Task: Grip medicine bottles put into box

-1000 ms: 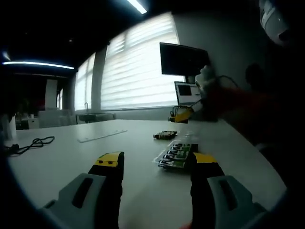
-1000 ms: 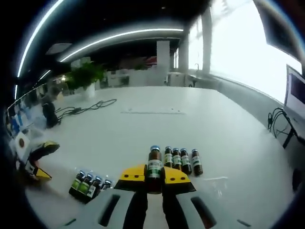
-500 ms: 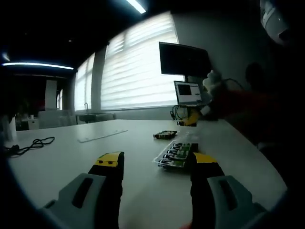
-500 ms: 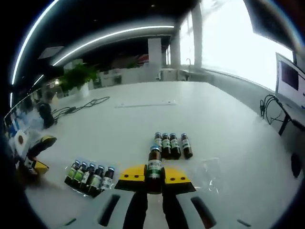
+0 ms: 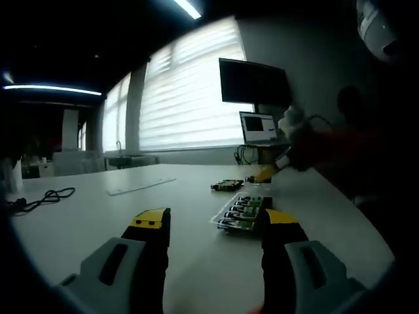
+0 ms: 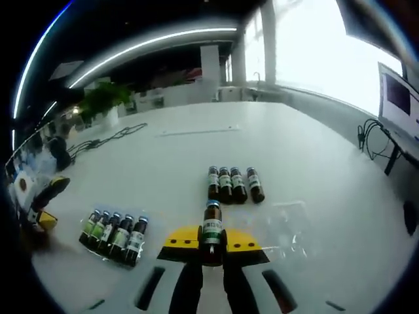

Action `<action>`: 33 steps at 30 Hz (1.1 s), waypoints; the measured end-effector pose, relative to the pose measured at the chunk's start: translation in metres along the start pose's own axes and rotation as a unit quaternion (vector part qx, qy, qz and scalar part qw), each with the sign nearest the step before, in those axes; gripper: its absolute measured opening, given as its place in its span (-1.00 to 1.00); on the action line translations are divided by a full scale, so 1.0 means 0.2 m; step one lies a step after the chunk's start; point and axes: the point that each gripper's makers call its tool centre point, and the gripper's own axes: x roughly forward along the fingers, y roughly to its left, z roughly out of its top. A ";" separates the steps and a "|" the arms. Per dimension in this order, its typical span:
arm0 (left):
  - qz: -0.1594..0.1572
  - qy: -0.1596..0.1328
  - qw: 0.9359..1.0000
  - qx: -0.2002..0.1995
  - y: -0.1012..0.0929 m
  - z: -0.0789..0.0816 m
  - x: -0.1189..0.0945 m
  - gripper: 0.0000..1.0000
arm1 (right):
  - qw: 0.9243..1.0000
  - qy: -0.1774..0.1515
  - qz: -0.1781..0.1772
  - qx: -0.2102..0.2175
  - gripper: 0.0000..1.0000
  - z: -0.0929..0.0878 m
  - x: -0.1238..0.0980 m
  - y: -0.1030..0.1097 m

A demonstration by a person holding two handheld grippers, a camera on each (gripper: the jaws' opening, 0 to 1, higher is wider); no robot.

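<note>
My right gripper [image 6: 211, 241] is shut on a brown medicine bottle [image 6: 211, 224] with a blue cap and a green label, held upright above the white table [image 6: 170, 163]. Just beyond it, several similar bottles [image 6: 232, 184] lie side by side. To the left, a clear plastic box [image 6: 84, 243] holds a row of several bottles [image 6: 114, 230]. In the left gripper view, my left gripper [image 5: 216, 222] is open over the table, with that filled box [image 5: 219, 219] close to its right jaw. Past the box, the right gripper [image 5: 264, 174] hangs low in a gloved hand [image 5: 292, 122].
A sheet of clear plastic [image 6: 291, 222] lies right of the held bottle. Black cables [image 6: 108, 137] and a potted plant [image 6: 101, 101] sit at the table's far side. A laptop [image 5: 257, 127] and a monitor [image 5: 252, 82] stand near the window. The left gripper [image 6: 40, 204] shows at the left edge.
The right gripper has come down and nearer to the lying bottles, still holding its bottle. In the left gripper view it has dropped to the right, toward the table. The left gripper has stayed still.
</note>
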 end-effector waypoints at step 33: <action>0.001 -0.001 1.000 -0.001 0.00 0.00 0.00 -0.02 | 0.999 -0.006 0.002 -0.037 -1.00 0.03 0.07 -0.02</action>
